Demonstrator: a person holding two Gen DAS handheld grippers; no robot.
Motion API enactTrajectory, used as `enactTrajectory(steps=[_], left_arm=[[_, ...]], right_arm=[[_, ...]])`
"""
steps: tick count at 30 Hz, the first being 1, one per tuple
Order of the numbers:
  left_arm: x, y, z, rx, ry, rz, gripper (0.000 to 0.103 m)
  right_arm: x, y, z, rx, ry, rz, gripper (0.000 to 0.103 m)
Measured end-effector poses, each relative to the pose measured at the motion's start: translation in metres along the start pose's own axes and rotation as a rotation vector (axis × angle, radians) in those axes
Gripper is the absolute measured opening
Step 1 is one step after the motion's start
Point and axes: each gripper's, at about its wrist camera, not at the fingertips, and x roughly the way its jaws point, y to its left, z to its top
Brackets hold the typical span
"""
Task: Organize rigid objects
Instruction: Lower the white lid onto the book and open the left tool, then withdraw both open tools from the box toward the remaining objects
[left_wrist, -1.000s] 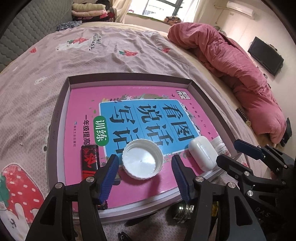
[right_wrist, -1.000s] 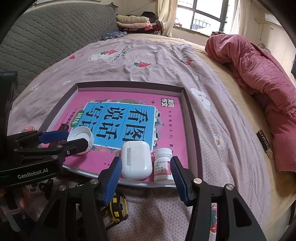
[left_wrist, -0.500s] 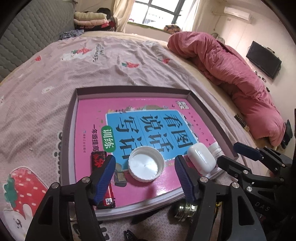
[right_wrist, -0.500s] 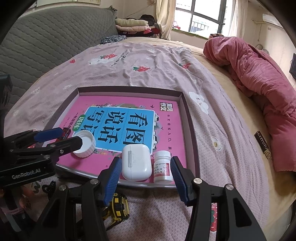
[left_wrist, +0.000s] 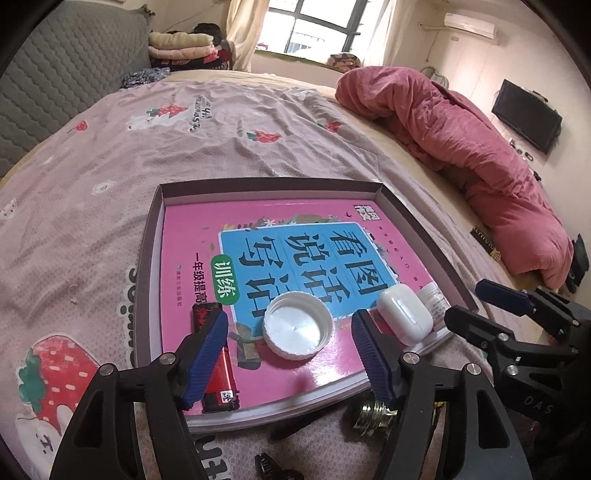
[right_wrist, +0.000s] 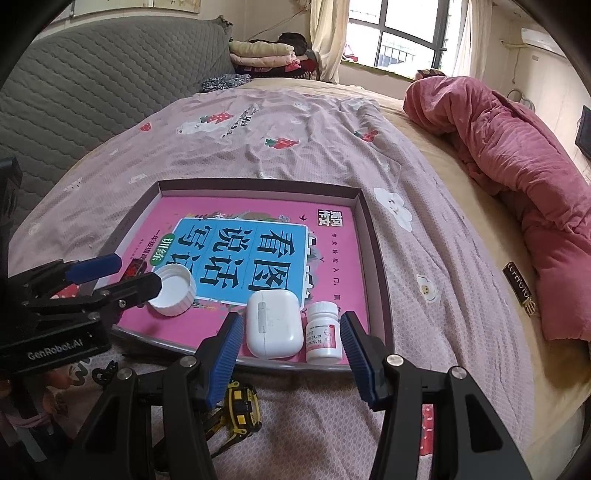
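Nearest you, on the bed (right_wrist: 461, 258) below the tray's front edge, lie the things not yet tidied: a yellow tape measure (right_wrist: 242, 410) at 7 o'clock of your right tool (right_wrist: 291, 341), a metal bulb base (left_wrist: 371, 415) just under your left tool (left_wrist: 288, 349), and a small black clip (left_wrist: 267, 467) at its 6 o'clock.

Your left tool's jaws have just been opening and now stand spread with nothing pinched; the white cap (left_wrist: 297, 325) sits free between the pads, open side up. Your right tool is spread too, empty, hovering short of the tray (right_wrist: 375, 258).

In the tray, all resting on the pink book (right_wrist: 258, 221): the lighter (left_wrist: 218, 369) at 9 o'clock of the cap, the earbud case (right_wrist: 273, 326) at 3 o'clock, and the pill bottle (right_wrist: 324, 338) upright just beside the case.

I'd judge the tape measure the likely next pick. It looks dense and stiff; take it across its flat sides, squarely, since the shell may slip. The bulb base will probably roll, and any glass on it would be fragile, so pinch the threaded metal gently. The clip is light.
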Motion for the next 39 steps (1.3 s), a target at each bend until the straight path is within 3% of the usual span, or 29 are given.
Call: enactTrajectory(steps=[26,39], left_arm=[[-0.064,0.000,-0.027,-0.026,-0.096,0.072,0.073],[-0.085,-0.010,-0.050,-0.012,-0.071,0.078,0.073]], right_arm=[[-0.047,0.003,-0.013,-0.004,-0.063,0.036,0.054],[-0.059,-0.002,-0.022,-0.003,-0.080,0.064,0.054]])
